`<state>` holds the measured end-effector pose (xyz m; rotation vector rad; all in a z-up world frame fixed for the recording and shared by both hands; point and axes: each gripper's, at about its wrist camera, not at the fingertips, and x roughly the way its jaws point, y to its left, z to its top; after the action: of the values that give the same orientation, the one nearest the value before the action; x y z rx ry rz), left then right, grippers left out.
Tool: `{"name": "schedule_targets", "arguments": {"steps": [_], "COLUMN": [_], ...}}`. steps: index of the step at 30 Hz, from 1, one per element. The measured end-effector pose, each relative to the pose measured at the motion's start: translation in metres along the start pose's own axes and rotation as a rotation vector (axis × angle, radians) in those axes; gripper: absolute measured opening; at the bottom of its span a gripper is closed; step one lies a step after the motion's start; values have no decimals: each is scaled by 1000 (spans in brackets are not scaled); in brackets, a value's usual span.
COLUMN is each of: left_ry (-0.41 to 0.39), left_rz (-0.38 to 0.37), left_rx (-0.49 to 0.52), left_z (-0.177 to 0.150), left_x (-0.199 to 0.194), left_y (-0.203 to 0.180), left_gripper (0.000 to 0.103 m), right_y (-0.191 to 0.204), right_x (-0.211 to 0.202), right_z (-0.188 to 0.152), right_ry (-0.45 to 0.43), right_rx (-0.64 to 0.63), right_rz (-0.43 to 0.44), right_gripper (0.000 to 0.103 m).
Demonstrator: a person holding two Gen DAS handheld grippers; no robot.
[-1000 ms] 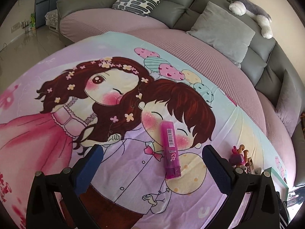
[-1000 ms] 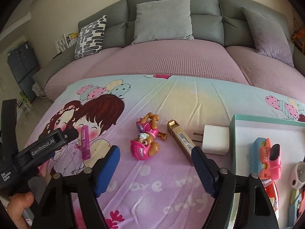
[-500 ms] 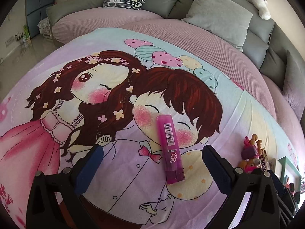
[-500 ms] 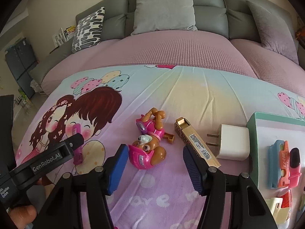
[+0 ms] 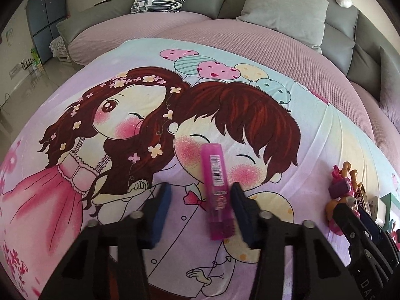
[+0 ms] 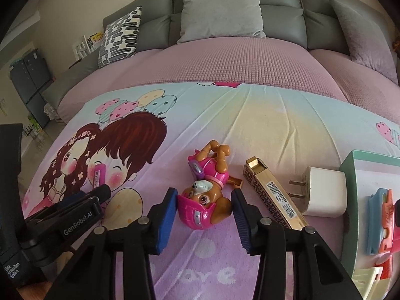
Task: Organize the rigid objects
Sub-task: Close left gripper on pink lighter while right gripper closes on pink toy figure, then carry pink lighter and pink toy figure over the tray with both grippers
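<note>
A pink lighter [image 5: 217, 190] lies on the cartoon bedsheet [image 5: 100, 225] between the blue pads of my left gripper [image 5: 200, 212]. Its jaws are closing; the right pad is almost at the lighter and the left pad stands well apart. A pink and brown puppy toy [image 6: 203, 197] lies on the sheet between the pads of my right gripper [image 6: 203, 210]. Those jaws are closing too, with the pads close to the toy's two sides. In the right wrist view the left gripper [image 6: 100, 193] shows at the left, over the lighter [image 6: 98, 175].
A gold box [image 6: 272, 195] and a white plug charger [image 6: 325, 192] lie right of the toy. Beyond them a teal tray [image 6: 350, 165] holds several colourful items. Grey cushions [image 6: 220, 12] and a sofa back line the far side.
Both grippers came lower and nearer to their objects. The left jaws narrowed from wide open around the lighter. The right jaws narrowed steadily around the puppy toy.
</note>
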<state>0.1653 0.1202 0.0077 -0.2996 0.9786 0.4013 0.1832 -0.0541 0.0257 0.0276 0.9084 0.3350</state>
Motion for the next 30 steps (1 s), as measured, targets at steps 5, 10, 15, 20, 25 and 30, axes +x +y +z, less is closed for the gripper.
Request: {"name": "schedule_targets", "arguments": {"steps": [5, 10, 15, 20, 25, 30], "left_ry": [1, 2, -4, -51, -102, -154], "left_rz": [0, 1, -22, -36, -49, -78], "left_rx": [20, 28, 18, 17, 18, 36], "left_z": [0, -2, -1, 1, 2, 0], "left_x": [0, -3, -8, -28, -54, -81], "left_y": [-3, -4, -4, -3, -5, -15], "left_gripper": [20, 20, 20, 20, 20, 20], "right_y": [-4, -5, -8, -10, -10, -16], "right_x": [10, 9, 4, -11, -35, -62], "right_z": [-2, -2, -2, -1, 0, -1], "right_ry": [22, 12, -2, -35, -72, -105], "right_rx": [29, 38, 54, 60, 63, 73], "right_rz": [10, 17, 21, 31, 33, 22], "right_gripper": [47, 47, 47, 46, 46, 46]}}
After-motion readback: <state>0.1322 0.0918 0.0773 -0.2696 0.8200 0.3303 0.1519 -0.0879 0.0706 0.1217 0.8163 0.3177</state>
